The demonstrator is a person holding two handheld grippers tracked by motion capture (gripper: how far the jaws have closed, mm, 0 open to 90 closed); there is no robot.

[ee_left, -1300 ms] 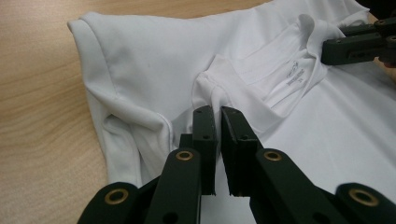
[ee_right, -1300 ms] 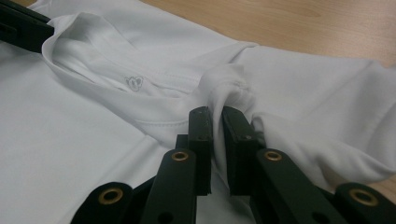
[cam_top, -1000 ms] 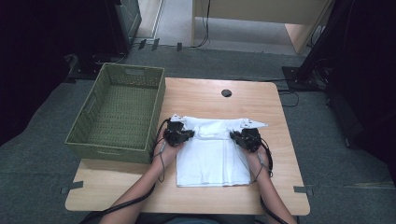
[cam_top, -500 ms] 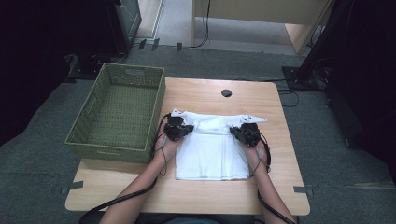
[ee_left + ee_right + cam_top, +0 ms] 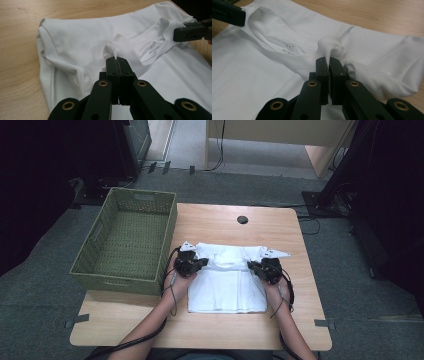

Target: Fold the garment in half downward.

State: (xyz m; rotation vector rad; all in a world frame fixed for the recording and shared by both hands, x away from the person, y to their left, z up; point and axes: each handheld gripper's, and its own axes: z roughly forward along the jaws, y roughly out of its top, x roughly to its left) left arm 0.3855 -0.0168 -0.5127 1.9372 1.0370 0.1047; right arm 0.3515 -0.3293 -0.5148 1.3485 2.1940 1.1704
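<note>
A white T-shirt [image 5: 227,287] lies folded on the wooden table [image 5: 225,222], collar end away from the person. My left gripper [image 5: 190,264] is at its left shoulder and my right gripper [image 5: 264,269] at its right shoulder. In the left gripper view the left gripper [image 5: 117,59] is shut on a pinch of the white T-shirt [image 5: 75,42] beside the collar. In the right gripper view the right gripper [image 5: 329,60] is shut on a bunched fold of the T-shirt [image 5: 257,75] on the other side of the collar. The printed neck label [image 5: 153,49] lies between the two grips.
A green woven basket [image 5: 169,240], empty, stands at the table's left edge, close beside the left hand. A black round cable hole [image 5: 242,219] sits near the far edge. One sleeve [image 5: 277,253] sticks out to the right. Dark floor surrounds the table.
The left gripper has shifted slightly back toward the person with the cloth in it. The right gripper stays where it was.
</note>
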